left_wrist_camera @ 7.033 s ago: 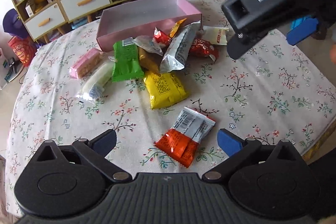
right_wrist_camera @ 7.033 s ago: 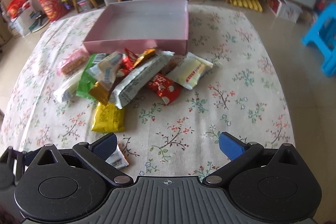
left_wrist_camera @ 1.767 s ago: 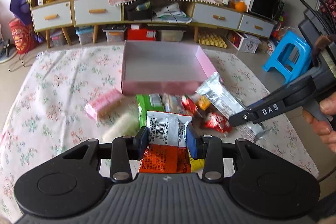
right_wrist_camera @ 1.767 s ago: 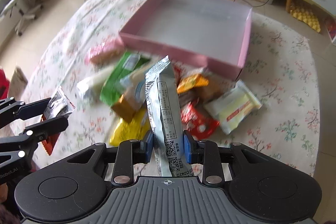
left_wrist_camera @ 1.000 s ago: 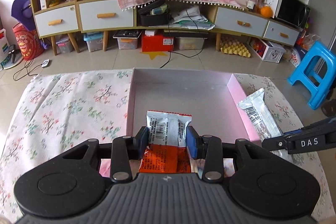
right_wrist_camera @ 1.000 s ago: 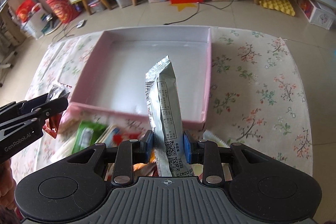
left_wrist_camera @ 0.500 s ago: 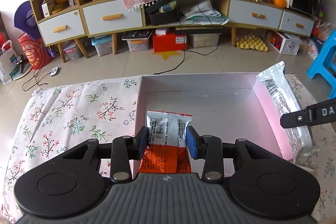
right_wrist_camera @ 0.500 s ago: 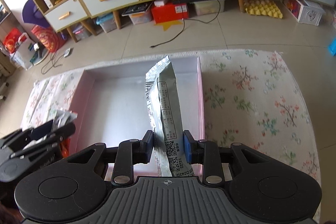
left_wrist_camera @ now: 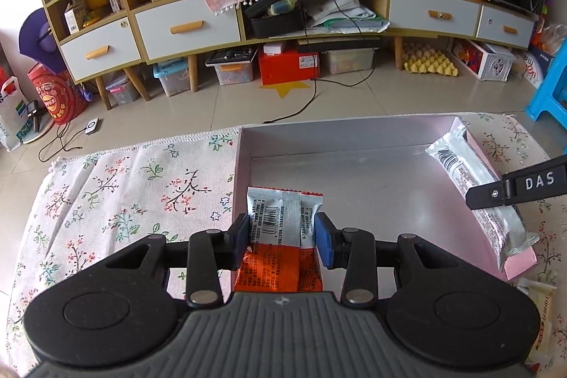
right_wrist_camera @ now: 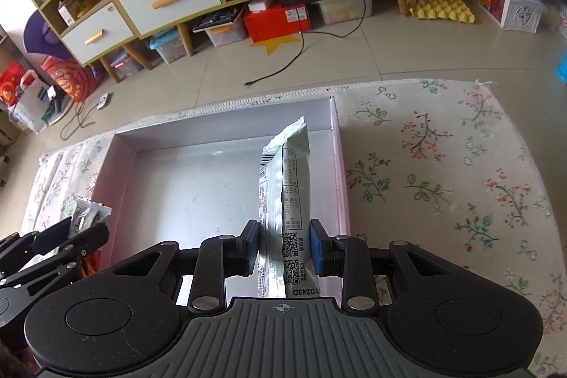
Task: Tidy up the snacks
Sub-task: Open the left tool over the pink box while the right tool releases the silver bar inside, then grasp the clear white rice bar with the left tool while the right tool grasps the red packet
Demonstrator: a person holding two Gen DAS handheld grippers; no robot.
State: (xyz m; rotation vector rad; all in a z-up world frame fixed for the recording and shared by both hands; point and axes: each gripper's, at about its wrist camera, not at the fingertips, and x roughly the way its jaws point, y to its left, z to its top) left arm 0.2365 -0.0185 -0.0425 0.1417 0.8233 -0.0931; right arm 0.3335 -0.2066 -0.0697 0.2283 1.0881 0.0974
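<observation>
Along the far wall runs a low sideboard (left_wrist_camera: 184,23), and nearer lies the flowered tablecloth (left_wrist_camera: 124,186) bearing a pink box (left_wrist_camera: 354,137). Over its left end the left gripper (left_wrist_camera: 281,236), jaws easing apart, pinches an orange packet (left_wrist_camera: 280,257). Over its right end the right gripper (right_wrist_camera: 285,247) pinches a silver packet (right_wrist_camera: 287,179).

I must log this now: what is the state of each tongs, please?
Left tongs: opening, orange snack packet between the pads, over the pink box.
Right tongs: closed on the silver snack bar.
</observation>
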